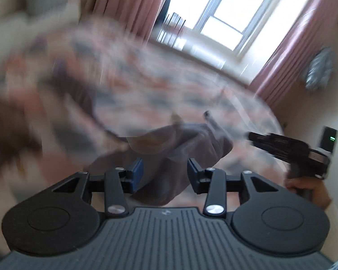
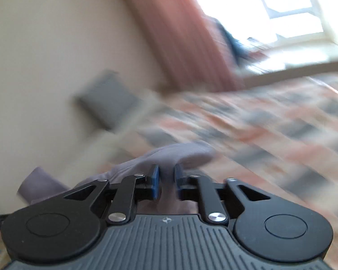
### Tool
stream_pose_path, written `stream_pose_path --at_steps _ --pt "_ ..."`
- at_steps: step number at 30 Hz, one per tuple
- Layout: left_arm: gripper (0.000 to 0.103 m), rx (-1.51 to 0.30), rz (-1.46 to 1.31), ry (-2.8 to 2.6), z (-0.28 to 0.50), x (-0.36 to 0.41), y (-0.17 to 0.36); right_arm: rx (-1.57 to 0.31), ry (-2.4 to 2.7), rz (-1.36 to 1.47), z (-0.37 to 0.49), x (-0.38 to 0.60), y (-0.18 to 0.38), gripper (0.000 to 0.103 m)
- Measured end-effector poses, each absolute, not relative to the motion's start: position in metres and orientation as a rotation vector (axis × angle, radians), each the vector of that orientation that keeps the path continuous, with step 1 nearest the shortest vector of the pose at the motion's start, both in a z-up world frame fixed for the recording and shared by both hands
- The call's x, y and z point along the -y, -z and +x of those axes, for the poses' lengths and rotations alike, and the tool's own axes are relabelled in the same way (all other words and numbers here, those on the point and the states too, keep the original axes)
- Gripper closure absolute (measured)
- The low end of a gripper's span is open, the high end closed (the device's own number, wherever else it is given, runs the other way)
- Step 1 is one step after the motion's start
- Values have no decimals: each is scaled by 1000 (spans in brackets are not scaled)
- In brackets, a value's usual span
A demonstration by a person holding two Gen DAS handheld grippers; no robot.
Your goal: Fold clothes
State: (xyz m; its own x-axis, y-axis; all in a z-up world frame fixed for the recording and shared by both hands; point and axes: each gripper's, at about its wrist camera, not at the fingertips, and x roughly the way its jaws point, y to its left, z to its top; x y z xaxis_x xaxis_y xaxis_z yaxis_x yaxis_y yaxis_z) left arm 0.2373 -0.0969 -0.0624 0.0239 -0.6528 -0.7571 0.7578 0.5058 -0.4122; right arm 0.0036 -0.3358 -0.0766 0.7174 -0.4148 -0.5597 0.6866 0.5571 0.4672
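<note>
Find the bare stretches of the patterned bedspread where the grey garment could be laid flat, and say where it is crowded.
Free: the patterned bedspread between the grey garment and the window side, beyond the right hand-held gripper. Crowded: near the left hand-held gripper, where the garment bunches. Motion blur hides finer detail.

1. you're in a home bedroom: a bed (image 1: pixel 169 85) under a patterned pink, grey and white cover fills most of the left wrist view.
2. pink curtains (image 1: pixel 128 4) hang on both sides of a bright window (image 1: pixel 232 11) beyond the bed.
3. plain cream walls (image 2: pixel 56 45) close the room in; the right wrist view shows the same bedcover, blurred.
4. a small device with a green light (image 1: pixel 330 138) sits on the wall at right.
</note>
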Motion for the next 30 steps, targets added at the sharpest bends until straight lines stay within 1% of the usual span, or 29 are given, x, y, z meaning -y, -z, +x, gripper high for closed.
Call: stream_pose_path --at_steps 2,3,5,7,8,9,10,12,16,19,21,24,28,30 --pt "67 -1247 97 1020 227 83 111 -513 819 857 -69 328 124 65" --pt "67 -1306 91 984 224 81 130 -531 853 932 -102 323 142 65" --pt "67 -1354 119 928 212 82 147 -555 887 1052 -156 311 170 65" --pt "66 -1324 190 932 187 94 144 -588 899 1103 -185 299 183 65" --pt "63 -1306 226 937 173 100 142 -604 895 1116 -195 292 189 63" --pt "63 -1293 267 950 162 109 143 -620 888 1126 -202 284 194 61" --pt "63 -1281 309 965 151 120 146 -636 882 1138 -205 279 200 57" --pt "60 -1211 456 1030 118 141 163 -650 866 1174 -209 265 214 57" --pt "59 -1047 800 1248 65 165 213 -605 834 1296 -198 253 259 57" --pt "59 -851 1053 1393 31 163 262 -580 833 1387 -185 241 295 54" --pt "59 -627 1250 1459 11 154 295 -574 848 1433 -176 235 317 54" --pt "55 -286 1460 1583 -6 133 336 -560 862 1484 -165 229 344 54" --pt "54 119 1592 1664 -11 108 383 -527 889 1502 -156 225 368 50" --pt "59 280 1608 1693 -11 98 399 -499 899 1513 -153 223 378 46"
